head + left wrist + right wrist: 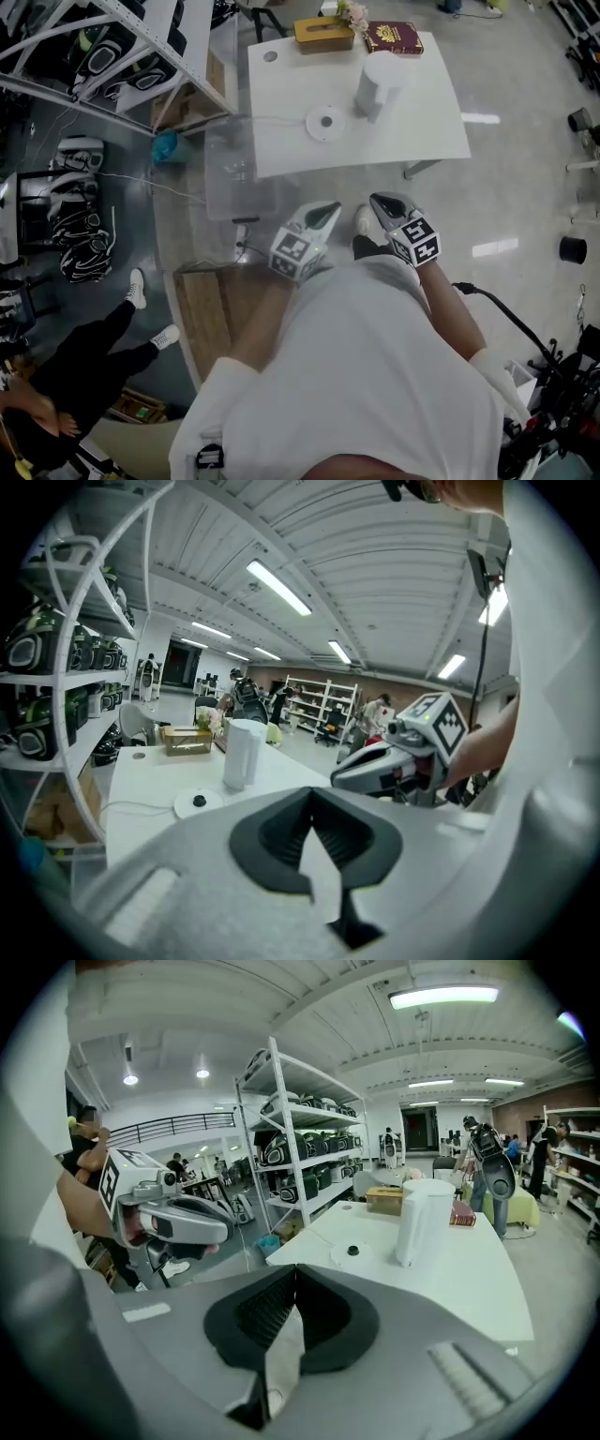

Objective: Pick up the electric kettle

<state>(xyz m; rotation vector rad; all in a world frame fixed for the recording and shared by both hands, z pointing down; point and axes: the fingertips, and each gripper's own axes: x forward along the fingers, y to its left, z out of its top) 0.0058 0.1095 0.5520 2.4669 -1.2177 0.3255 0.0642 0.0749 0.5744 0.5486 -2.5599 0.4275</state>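
A white electric kettle (380, 84) stands upright on the white table (422, 131), off its round base (325, 123), which lies just to its left. Both grippers hang in front of the table's near edge, well short of the kettle. My left gripper (330, 208) has its jaws together with nothing between them. My right gripper (380, 200) is shut and empty too. From the left gripper (312, 794) the kettle (242, 754) is ahead and to the left, beside the base (198, 803). From the right gripper (295, 1269) the kettle (419, 1222) is ahead and to the right.
A tissue box (323, 33) and a dark red book (394, 37) sit at the table's far edge. A metal shelf rack (141, 56) stands to the left, with a teal bin (166, 146) and a wooden board (211, 305) on the floor. A person in black (84, 375) stands at lower left.
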